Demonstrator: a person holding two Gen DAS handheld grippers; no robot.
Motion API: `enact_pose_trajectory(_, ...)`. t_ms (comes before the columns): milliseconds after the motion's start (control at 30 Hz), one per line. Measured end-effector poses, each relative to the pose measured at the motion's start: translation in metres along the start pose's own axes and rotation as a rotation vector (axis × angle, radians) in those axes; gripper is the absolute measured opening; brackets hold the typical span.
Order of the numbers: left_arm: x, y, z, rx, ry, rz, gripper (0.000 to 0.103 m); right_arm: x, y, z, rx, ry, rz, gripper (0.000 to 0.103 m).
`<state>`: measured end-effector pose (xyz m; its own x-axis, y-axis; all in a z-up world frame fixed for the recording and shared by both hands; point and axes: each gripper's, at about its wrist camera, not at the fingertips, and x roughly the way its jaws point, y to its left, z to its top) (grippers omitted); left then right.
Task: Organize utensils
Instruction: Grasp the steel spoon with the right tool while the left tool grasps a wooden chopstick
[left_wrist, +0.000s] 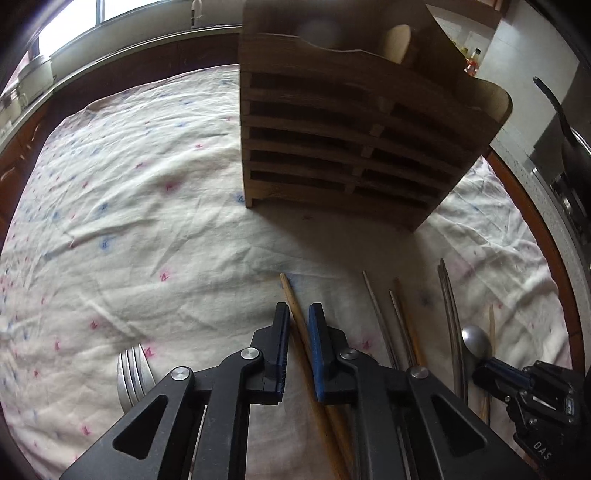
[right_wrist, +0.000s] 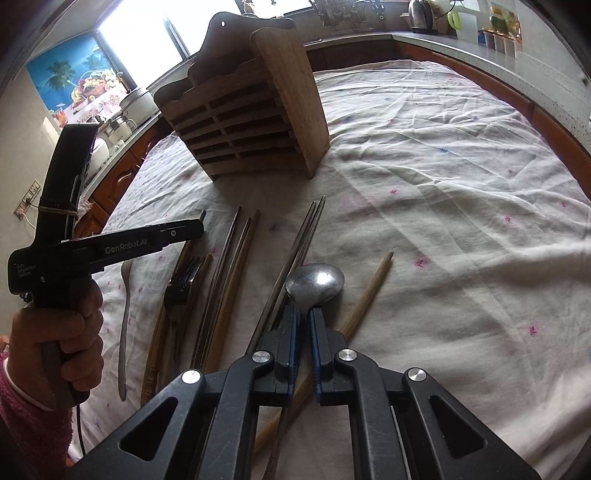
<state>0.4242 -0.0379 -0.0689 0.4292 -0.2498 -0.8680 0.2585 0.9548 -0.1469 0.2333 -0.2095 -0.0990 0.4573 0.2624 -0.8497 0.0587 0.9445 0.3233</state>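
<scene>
Right hand-held gripper (right_wrist: 303, 314) clamps neck of metal spoon (right_wrist: 315, 281), bowl at 12 o'clock. Left hand-held gripper (left_wrist: 298, 314) straddles wooden chopstick (left_wrist: 295, 306), jaws apart, not gripping. Wooden utensil rack (left_wrist: 332, 147) stands at 12 o'clock on cloth-covered counter (left_wrist: 147, 221). Fork (left_wrist: 133, 373) lies at 9 o'clock, beside left tool.

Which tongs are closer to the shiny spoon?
Right. The right tongs sit at the spoon, their tips at its neck just below the bowl. The left tongs straddle a wooden chopstick, several utensils away from it.
</scene>
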Motion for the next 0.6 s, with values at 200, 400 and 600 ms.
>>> enact_pose_trajectory(200, 0.010, -0.016, 0.014, 0.090, 0.072, 0.055, 0.015, 0.000, 0.001, 0.000, 0.002, 0.001, -0.002, 0.007)
enact_pose_trajectory(400, 0.016, -0.025, 0.022, 0.138, 0.073, 0.064, 0.008, -0.004, 0.003, -0.001, 0.002, -0.012, -0.001, 0.004)
enact_pose_trajectory(600, -0.013, -0.023, 0.009, 0.113, -0.005, 0.006, 0.005, -0.032, 0.011, -0.003, -0.019, -0.077, 0.016, 0.004)
